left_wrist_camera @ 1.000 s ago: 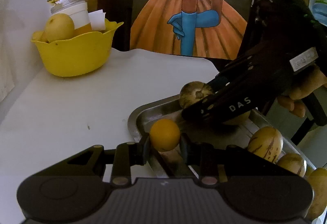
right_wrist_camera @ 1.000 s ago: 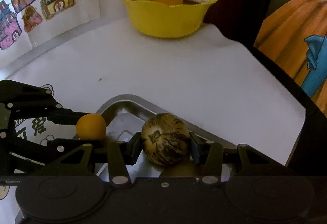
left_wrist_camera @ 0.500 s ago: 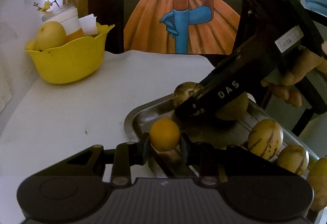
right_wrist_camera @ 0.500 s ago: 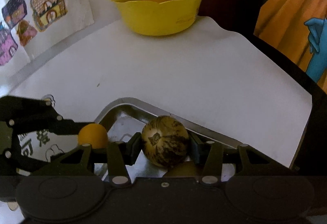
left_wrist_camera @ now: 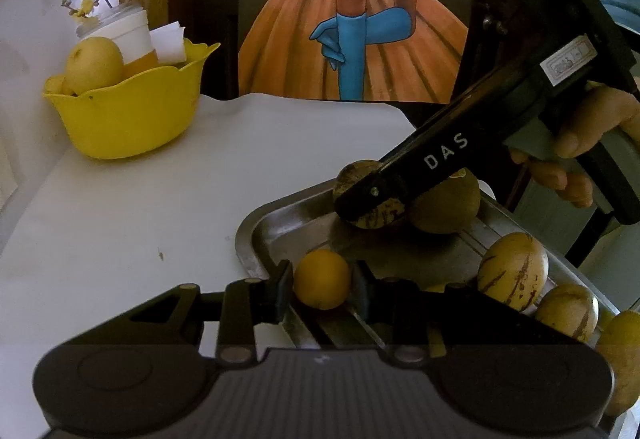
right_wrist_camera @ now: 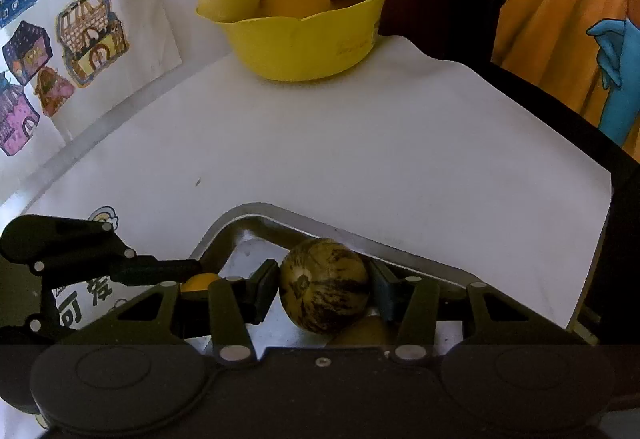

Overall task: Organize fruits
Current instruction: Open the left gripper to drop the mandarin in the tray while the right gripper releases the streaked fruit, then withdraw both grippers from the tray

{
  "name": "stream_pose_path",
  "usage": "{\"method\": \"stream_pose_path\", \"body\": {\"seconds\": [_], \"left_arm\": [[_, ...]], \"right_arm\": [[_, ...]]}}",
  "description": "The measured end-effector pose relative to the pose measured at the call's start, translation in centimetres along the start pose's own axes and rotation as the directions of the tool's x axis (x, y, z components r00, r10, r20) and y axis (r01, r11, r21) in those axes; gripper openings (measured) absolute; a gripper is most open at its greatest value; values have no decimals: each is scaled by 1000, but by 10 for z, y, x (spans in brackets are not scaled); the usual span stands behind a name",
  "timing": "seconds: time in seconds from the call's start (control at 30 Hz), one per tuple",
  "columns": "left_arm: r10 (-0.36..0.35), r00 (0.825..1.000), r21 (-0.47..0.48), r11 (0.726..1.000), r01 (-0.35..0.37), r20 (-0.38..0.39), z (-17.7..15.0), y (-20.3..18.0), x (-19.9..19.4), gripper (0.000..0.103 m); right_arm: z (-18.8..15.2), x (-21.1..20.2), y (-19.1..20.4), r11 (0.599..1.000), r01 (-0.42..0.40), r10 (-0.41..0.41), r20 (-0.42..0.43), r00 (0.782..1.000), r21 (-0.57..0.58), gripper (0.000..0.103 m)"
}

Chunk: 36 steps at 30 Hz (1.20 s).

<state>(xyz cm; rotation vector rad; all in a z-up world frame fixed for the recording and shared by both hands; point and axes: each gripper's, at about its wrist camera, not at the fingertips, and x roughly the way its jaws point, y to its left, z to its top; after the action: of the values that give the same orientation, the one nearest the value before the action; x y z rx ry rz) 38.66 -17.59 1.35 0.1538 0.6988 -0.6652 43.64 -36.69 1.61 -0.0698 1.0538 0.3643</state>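
Note:
My left gripper (left_wrist_camera: 322, 279) is shut on a small orange fruit (left_wrist_camera: 322, 279) above the near left corner of a metal tray (left_wrist_camera: 256, 227). My right gripper (right_wrist_camera: 324, 289) is shut on a striped brown-yellow melon (right_wrist_camera: 324, 289), held over the tray's far corner (right_wrist_camera: 256, 213); it also shows in the left wrist view (left_wrist_camera: 372, 195). Several striped yellow melons (left_wrist_camera: 512, 265) lie in the tray. A yellow bowl (left_wrist_camera: 128, 115) at the far left of the table holds a yellow pear (left_wrist_camera: 94, 65) and a cup (left_wrist_camera: 134, 39).
The white table (left_wrist_camera: 140, 207) lies between tray and bowl. A painted figure in an orange skirt (left_wrist_camera: 352, 39) stands behind the table. Drawings of houses (right_wrist_camera: 80, 35) hang on the wall to the left. The table's right edge (right_wrist_camera: 600, 175) drops off.
Both grippers have lifted slightly with their fruits and drawn back; the bowl appears a little farther in the right wrist view. The grips are unchanged.

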Motion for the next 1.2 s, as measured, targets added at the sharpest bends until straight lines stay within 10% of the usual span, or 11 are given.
{"method": "stream_pose_path", "body": {"seconds": [0.5,1.2], "left_arm": [[49,998,-12,999,-49,24,6,-2,-22,41],[171,981,-99,982,-161,95,10,-15,-111,93]], "right_arm": [[-5,-23,-3,1000,4,-5,45,999,27,56],[-32,-106,30,1000,11,-15,158,987,25,78]]}}
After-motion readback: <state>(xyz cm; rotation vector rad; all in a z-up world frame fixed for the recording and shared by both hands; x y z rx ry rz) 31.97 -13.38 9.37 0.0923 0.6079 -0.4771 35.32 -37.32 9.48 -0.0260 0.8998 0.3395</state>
